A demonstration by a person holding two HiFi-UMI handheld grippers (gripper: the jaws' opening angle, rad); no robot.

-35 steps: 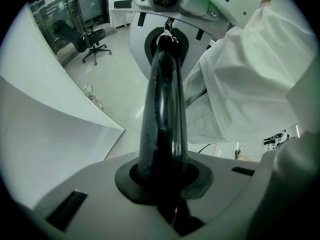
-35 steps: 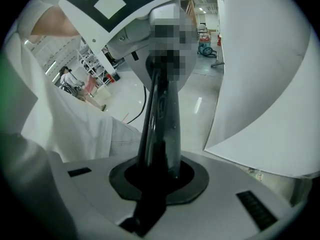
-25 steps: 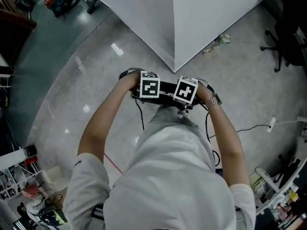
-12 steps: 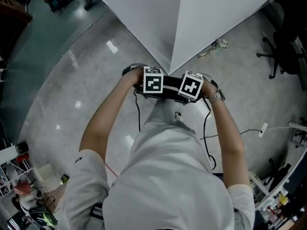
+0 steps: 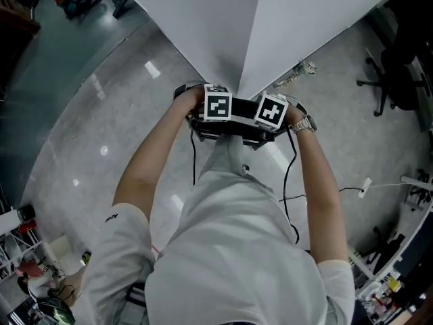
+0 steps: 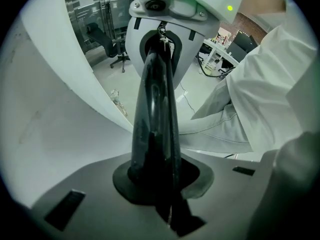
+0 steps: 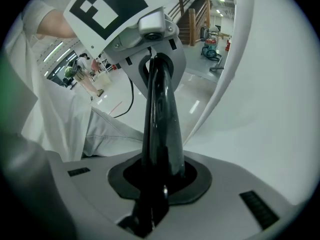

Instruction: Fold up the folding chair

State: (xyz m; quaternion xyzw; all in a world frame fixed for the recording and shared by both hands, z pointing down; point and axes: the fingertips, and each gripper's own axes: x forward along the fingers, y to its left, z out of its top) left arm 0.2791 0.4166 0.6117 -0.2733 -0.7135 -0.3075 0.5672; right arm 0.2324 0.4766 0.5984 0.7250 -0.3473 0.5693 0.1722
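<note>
OK, left claw point(image 6: 160, 59): jaws pressed together into one black spike, nothing between them. The right claw point(image 7: 156, 69) is the same, jaws together and empty.

In the left gripper view, the white housing point(image 6: 165, 6) of the other unit sits just past the jaw tip, with a green LED point(image 6: 229, 7) lit on it. The right gripper view mirrors that: a white housing just beyond the tip with a marker cube point(image 7: 107, 4) on top.

Head view:
- Both units are held side by side, close in front of the person's body. Left cube point(image 5: 218, 107) and right cube point(image 5: 271, 111) sit just beside each other.
- The left hand point(image 5: 191, 100) and right hand point(image 5: 295, 117) grip the outer ends. There is a wristwatch point(image 5: 306, 123) on the right wrist.
- Black cables point(image 5: 291, 181) hang down from the units past the white shirt point(image 5: 237, 249).
- The units sit right at the corner edge where two white partition panels point(image 5: 223, 26) meet.
- The floor point(image 5: 88, 134) is grey and glossy with light reflections.
- A black office chair point(image 5: 396, 80) stands on castors at the far right, well apart from the hands.
- There is shelving clutter point(image 5: 27, 263) at bottom left.

Folding chair: can't spot it in any of the three views.
</note>
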